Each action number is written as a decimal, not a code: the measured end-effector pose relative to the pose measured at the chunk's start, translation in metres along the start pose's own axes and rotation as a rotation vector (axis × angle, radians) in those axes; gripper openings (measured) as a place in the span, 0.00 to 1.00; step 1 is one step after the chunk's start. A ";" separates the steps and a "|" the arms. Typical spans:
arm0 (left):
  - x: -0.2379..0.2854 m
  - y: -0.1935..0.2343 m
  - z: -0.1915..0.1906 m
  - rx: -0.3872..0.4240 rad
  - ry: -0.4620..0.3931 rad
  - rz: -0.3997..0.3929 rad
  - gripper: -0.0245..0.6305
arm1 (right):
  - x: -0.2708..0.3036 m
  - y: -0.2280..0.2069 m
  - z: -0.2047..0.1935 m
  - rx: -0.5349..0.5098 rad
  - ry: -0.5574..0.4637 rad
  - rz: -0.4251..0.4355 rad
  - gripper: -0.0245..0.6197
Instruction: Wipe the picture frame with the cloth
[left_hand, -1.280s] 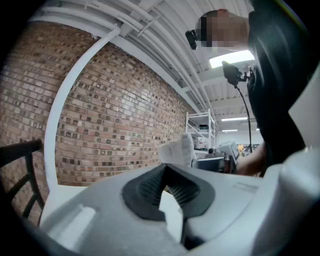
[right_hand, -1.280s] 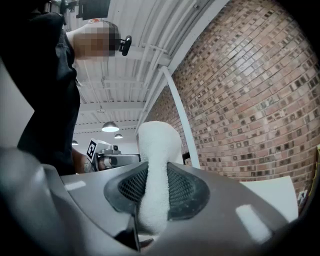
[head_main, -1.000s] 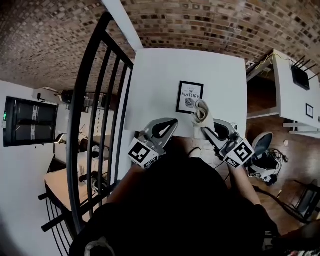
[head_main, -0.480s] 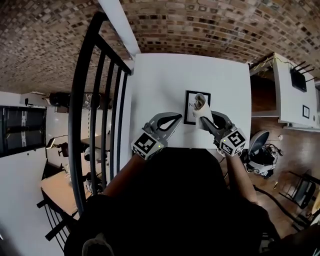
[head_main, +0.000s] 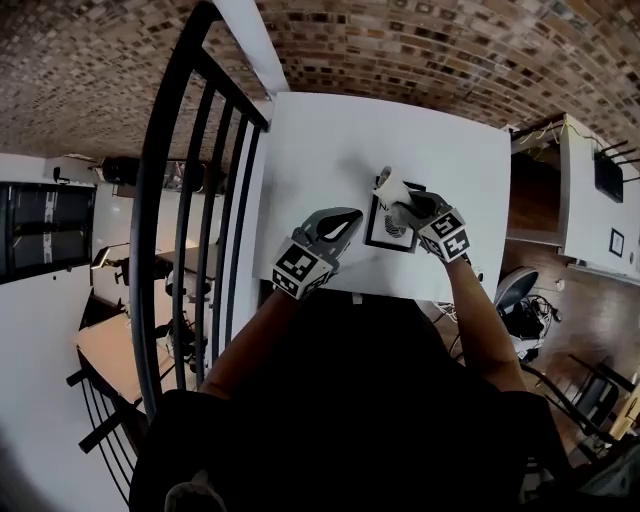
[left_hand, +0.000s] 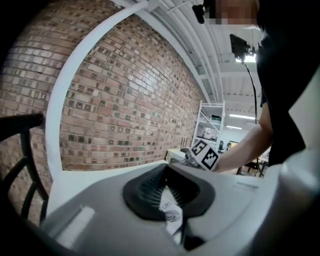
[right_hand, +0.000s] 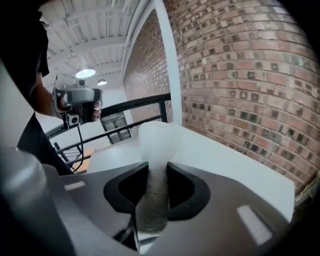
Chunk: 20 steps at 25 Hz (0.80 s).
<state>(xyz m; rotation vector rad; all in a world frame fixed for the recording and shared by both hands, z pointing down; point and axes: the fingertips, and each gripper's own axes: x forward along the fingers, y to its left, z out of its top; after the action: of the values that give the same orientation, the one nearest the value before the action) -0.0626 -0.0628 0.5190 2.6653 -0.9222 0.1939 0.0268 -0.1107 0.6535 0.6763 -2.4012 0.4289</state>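
A black picture frame (head_main: 385, 230) with a white leaf print lies flat on the white table (head_main: 320, 150). My right gripper (head_main: 408, 208) is shut on a pale cloth (head_main: 390, 188), which rests over the frame's far edge. In the right gripper view the cloth (right_hand: 155, 145) stands pinched between the right gripper's (right_hand: 157, 170) pads. My left gripper (head_main: 348, 214) sits shut just left of the frame; I cannot tell whether it touches it. In the left gripper view, the frame's print (left_hand: 172, 216) shows through the slit below my left gripper (left_hand: 167, 172).
A black metal railing (head_main: 190, 200) runs along the table's left side. The brick wall (head_main: 450, 50) lies beyond the far edge. Another white desk (head_main: 590, 170) stands to the right. The right gripper's marker cube (left_hand: 205, 154) shows in the left gripper view.
Both grippers have moved forward over the table. The right one carried the cloth onto the frame's far part; the left one came up beside the frame's left edge.
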 end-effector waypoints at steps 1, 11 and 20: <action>0.003 0.001 -0.003 -0.005 0.001 0.020 0.04 | 0.008 -0.004 -0.004 -0.028 0.040 0.008 0.19; 0.034 0.021 -0.053 -0.092 0.197 0.213 0.04 | 0.067 -0.044 -0.042 -0.162 0.347 0.009 0.19; 0.048 0.020 -0.122 -0.190 0.483 0.208 0.04 | 0.073 0.004 -0.079 -0.195 0.460 0.119 0.20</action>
<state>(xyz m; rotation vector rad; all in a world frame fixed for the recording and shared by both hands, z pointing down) -0.0402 -0.0645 0.6498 2.1972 -0.9903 0.7212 0.0112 -0.0989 0.7594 0.3067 -2.0145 0.3478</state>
